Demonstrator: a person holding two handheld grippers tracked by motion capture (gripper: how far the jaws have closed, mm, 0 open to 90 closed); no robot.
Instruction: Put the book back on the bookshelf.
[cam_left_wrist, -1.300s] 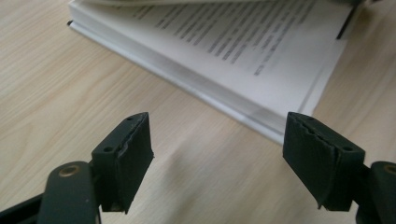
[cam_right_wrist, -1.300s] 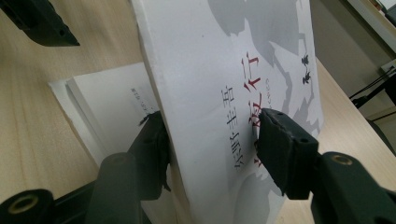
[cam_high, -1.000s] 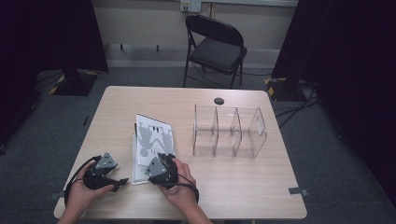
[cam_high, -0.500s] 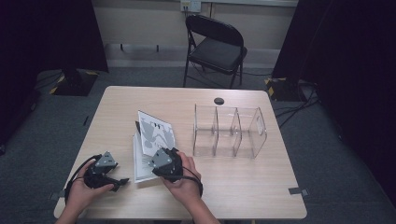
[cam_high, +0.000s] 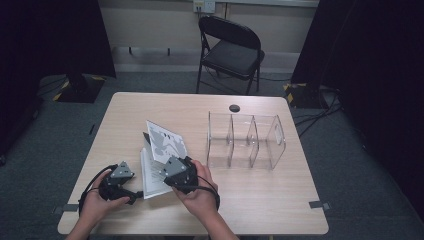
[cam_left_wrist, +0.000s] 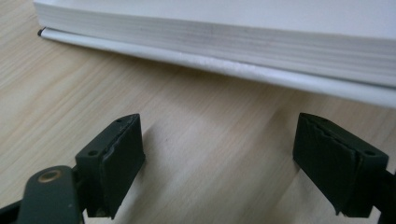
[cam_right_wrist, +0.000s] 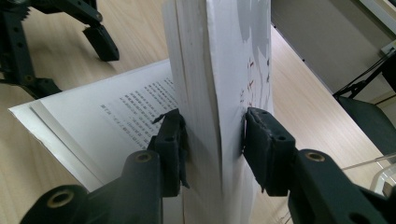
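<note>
A white paperback book (cam_high: 150, 176) lies on the wooden table (cam_high: 280, 200) near its front left. My right gripper (cam_high: 169, 165) (cam_right_wrist: 215, 140) is shut on the book's patterned front cover (cam_high: 165, 141) together with a thick wad of pages (cam_right_wrist: 201, 70). They stand raised above the open text page (cam_right_wrist: 116, 107), and the jaws have just closed tight on them. At the book's left edge (cam_left_wrist: 233, 42) my left gripper (cam_high: 131, 194) (cam_left_wrist: 219, 163) rests low on the table. It is open, its jaws have just been widening, and nothing is between them.
A clear acrylic organiser (cam_high: 245, 142) with three compartments stands right of the book. Behind it a small black disc (cam_high: 234, 108) lies near the table's far edge. A black folding chair (cam_high: 230, 50) is beyond the table. Bare wood lies at the front right.
The book's cover and a wad of pages have risen from flat to raised, lifted by my right gripper. My left hand has stayed in place.
</note>
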